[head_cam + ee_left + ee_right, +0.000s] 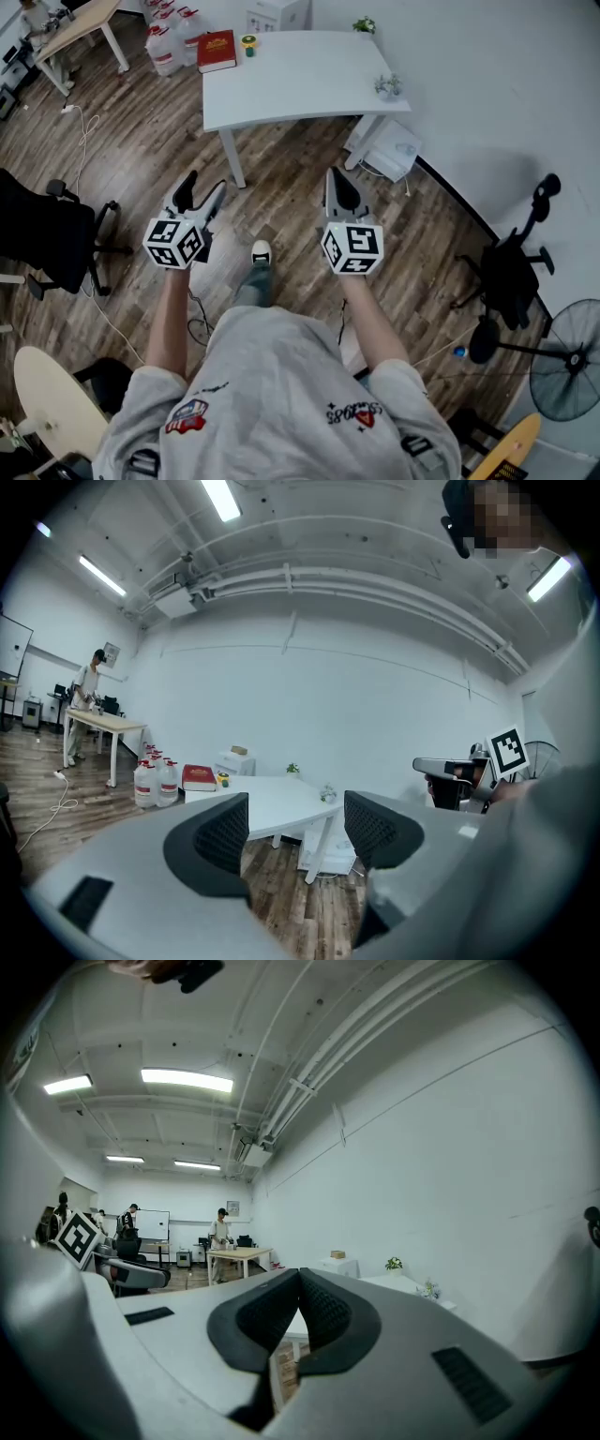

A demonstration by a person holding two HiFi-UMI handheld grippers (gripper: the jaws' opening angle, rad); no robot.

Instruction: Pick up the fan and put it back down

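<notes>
— Off to the right gripper's (337, 183) right and behind it, well apart, stands the fan (567, 361).
— Jaws?
— Right pressed together, empty. Left gripper (203, 187) spread, empty, and farther off. I'd turn right first.

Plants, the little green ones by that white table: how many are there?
2. The far plant stands at the white table's far right corner, by the wall; the near plant sits on its right edge, closer to the person. Others may be out of view.
</notes>
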